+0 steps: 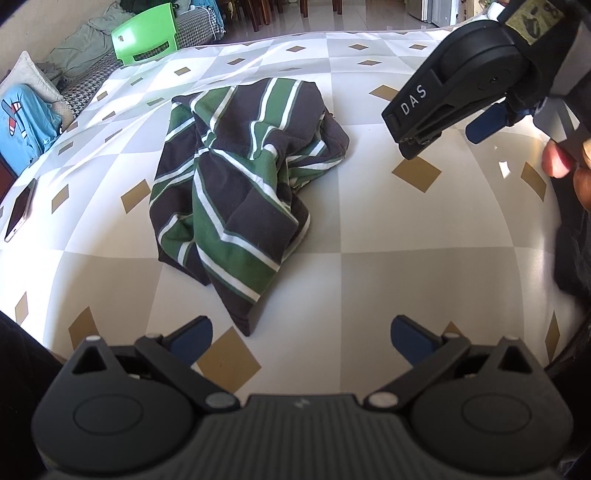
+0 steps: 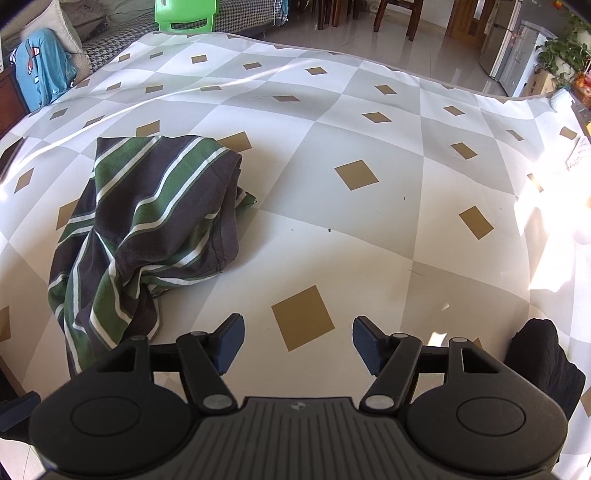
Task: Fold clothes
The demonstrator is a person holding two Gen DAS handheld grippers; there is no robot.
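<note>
A crumpled striped garment [image 1: 236, 184], dark grey with green and white bands, lies in a heap on the checked sheet [image 1: 388, 221]. My left gripper [image 1: 301, 338] hovers open just short of its near corner, nothing between the blue pads. In the right wrist view the same garment [image 2: 147, 229] lies to the left. My right gripper [image 2: 298, 341] is open above bare sheet [image 2: 369, 240], to the right of the heap and apart from it. From the left wrist view the right gripper [image 1: 443, 129] shows at the upper right, held by a hand [image 1: 565, 166].
A phone [image 1: 20, 210] lies on the sheet at the far left. Past the far edge are a green plastic chair [image 1: 146, 35], a blue garment [image 1: 22, 122], cushions, wooden chair legs. A dark cloth [image 2: 543, 358] sits near the right gripper. Sunlight glares on the sheet's right side.
</note>
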